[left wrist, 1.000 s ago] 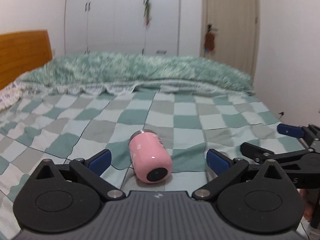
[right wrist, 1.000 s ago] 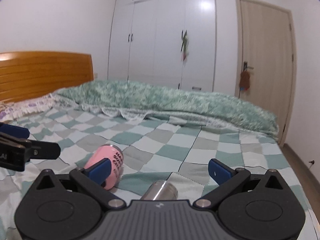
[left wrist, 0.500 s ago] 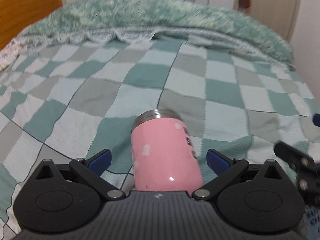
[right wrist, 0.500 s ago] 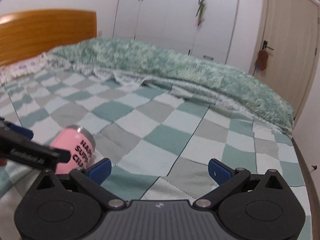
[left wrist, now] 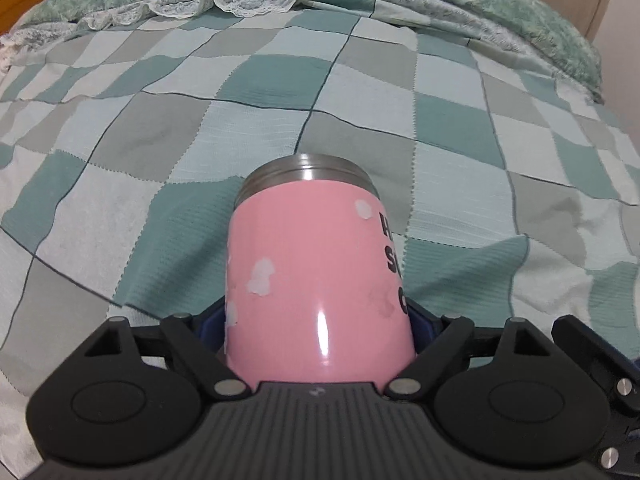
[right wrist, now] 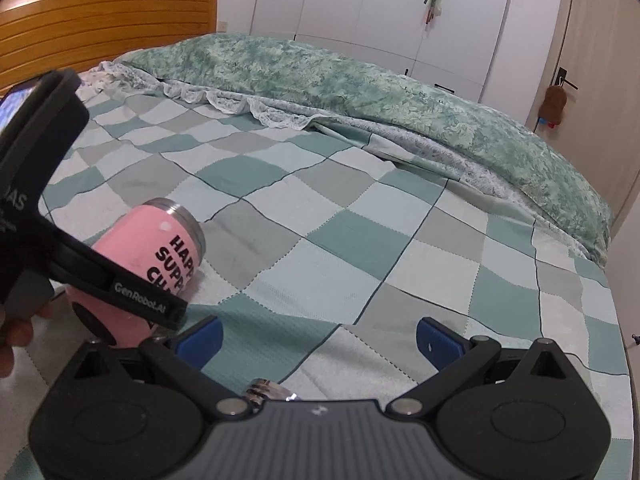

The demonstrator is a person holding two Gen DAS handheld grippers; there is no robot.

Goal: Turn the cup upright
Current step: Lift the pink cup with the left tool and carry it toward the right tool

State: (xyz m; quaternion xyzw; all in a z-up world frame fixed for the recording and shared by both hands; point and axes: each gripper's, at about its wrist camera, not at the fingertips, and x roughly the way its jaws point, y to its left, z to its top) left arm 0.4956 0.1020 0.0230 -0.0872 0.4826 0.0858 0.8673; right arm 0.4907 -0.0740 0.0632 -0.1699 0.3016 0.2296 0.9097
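Item 1, far left: wooden headboard (right wrist: pixel 108 28), at the head of the bed, well apart from the work.

Item 2: left gripper (left wrist: pixel 318 326). Its blue pads pressed against either flank of the pink cup, low on the body near the base. Jaws drawn in and clamped on the cup. The low hold was probably chosen so that a wrist turn would swing the steel end up.

Item 3: pink cup (left wrist: pixel 316 280), the task's object. It lay on its side on the checked bedspread (left wrist: pixel 360 92), steel threaded rim (left wrist: pixel 308 174) pointing away from the left wrist camera, black lettering down its right flank. In the right wrist view the same cup (right wrist: pixel 148 248) sat at lower left, partly crossed by the left gripper's black arm. Not yet upright; whether it had left the fabric could not be told.

Item 4: right gripper (right wrist: pixel 320 336). Blue pads spread wide with only bedspread between them; holding nothing. Judged to be waiting in reserve beside the cup.

Item 5: small steel piece (right wrist: pixel 270 388), just ahead of the right gripper's body, mostly hidden; possibly a lid, not identifiable.

Item 6: green patterned quilt (right wrist: pixel 360 76), bunched across the far side of the bed.

Item 7, far right: white wardrobe (right wrist: pixel 380 4) and door (right wrist: pixel 600 60), background only.
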